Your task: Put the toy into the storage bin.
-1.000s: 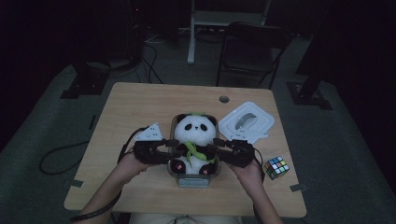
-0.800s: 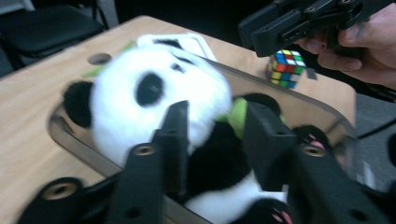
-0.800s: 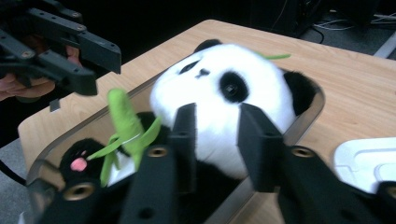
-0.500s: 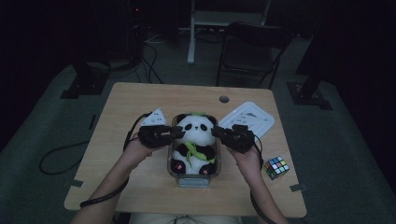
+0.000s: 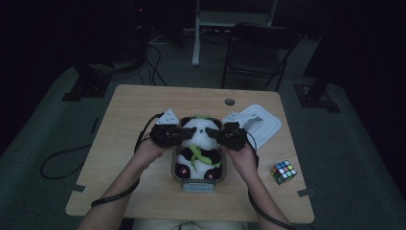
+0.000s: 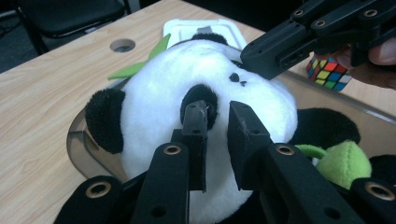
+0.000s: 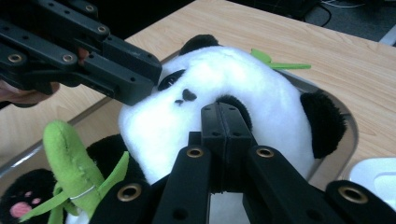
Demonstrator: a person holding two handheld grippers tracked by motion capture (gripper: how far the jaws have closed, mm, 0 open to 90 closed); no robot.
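A plush panda (image 5: 198, 148) sat in a clear plastic container (image 5: 200, 184) at the near middle of a wooden table (image 5: 124, 115), its white head at the far end of the tub and its black feet toward the person. From the left, the left gripper (image 5: 187, 134) met the panda's head; the left gripper view showed its two black jaws a small gap apart, the tips against the plush at the black eye patch, having just been closing, and whether any fur was pinched between them could not be made out. From the right, the right gripper (image 5: 213, 134) pressed against the other side of the face, its jaws drawn fully together with nothing visibly between them, having also just been closing. A green plush bamboo stalk (image 7: 70, 156) lay across the panda's chest. A white lid (image 5: 261, 122) rested on the table just to the far right of the container, and a colourful puzzle cube (image 5: 283, 171) sat well apart at the near right.
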